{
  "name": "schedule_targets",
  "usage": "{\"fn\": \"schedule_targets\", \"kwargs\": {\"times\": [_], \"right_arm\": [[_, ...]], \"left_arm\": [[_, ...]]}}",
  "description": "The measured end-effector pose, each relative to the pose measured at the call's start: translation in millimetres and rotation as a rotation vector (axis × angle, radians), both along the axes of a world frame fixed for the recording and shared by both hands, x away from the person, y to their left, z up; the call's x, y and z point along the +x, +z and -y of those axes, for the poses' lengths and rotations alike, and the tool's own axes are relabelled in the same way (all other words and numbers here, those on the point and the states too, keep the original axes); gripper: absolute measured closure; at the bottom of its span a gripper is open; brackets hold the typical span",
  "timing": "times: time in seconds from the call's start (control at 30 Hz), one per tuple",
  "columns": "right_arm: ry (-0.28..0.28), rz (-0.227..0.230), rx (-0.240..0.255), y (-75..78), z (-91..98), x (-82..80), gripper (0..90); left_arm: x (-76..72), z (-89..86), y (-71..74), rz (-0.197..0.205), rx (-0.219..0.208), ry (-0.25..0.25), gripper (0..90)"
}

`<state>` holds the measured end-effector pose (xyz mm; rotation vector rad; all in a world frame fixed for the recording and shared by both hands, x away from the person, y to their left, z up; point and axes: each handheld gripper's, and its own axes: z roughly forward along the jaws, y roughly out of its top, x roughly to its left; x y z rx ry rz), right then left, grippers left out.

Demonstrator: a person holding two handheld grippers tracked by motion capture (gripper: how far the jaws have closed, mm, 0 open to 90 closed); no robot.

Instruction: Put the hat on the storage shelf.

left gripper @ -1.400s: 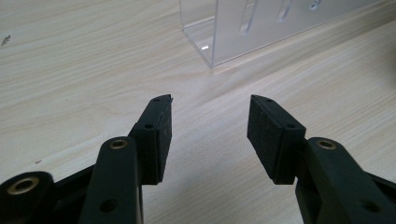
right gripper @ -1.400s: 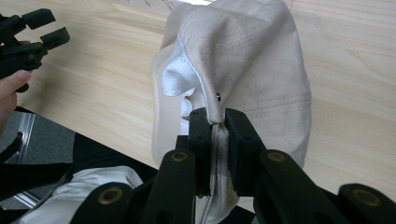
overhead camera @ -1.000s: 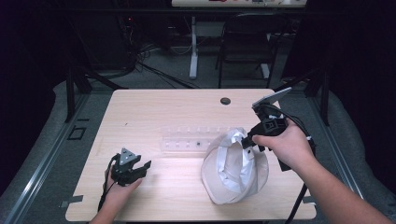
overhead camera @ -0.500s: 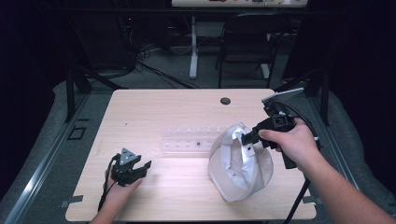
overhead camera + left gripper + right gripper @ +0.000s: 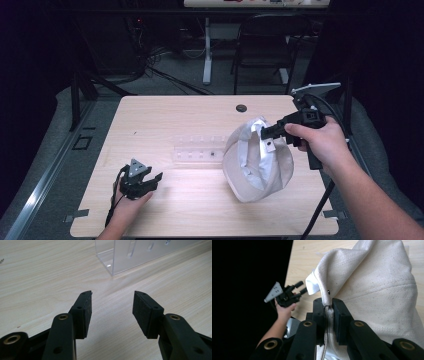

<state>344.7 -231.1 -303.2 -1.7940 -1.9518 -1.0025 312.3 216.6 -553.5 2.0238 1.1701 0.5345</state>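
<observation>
Two tools; right tool [image 5: 264, 131] on one cap [image 5: 257, 162]

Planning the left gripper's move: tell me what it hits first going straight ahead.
Probably the clear plastic rack: the open left gripper points over bare table toward its near corner, though it may pass just left.

Right gripper [image 5: 265, 131]: raised and drawn back, away from the clear tray [image 5: 197, 152] and toward the table's [image 5: 160, 120] right edge; jaws clamped on the hem throughout. White cloth bag [image 5: 257, 162]: earlier slumped on the table beside the tray, mouth low; now lifted by its rim, stretched upward, mouth tilted toward the tray, bottom resting on the table.
</observation>
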Motion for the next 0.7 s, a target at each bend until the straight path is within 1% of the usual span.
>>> {"fn": "schedule_targets", "kwargs": {"times": [0.03,0.2,0.27,0.3,0.5,0.57,0.7], "right_arm": [[0.002,-0.002,0.003,1.3,0.8,0.8,81.7],[-0.026,0.021,0.055,7.9,0.0,9.1,81.7],[-0.028,0.025,0.06,8.2,-0.2,10.1,81.7],[-0.035,0.028,0.069,9.7,-0.8,13.1,81.7],[-0.051,0.037,0.08,14.1,-0.5,18.2,81.7],[-0.065,0.043,0.086,15.3,-0.6,20.3,81.7],[-0.07,0.048,0.093,17.8,-0.6,23.7,81.7]], "left_arm": [[0.0,0.0,0.0,0.0,0.0,0.0,50.1],[-0.1,0.2,-0.2,0.001,-0.002,0.001,50.1],[-0.1,0.4,-0.4,0.001,-0.005,0.001,50.1],[-0.1,0.5,-0.5,0.001,-0.005,0.0,50.1],[-0.1,0.6,-0.5,0.0,-0.004,-0.003,50.1],[-0.2,0.7,-0.4,0.001,-0.005,-0.003,50.1],[-0.1,0.9,-0.6,0.0,-0.005,-0.003,49.8]]}}
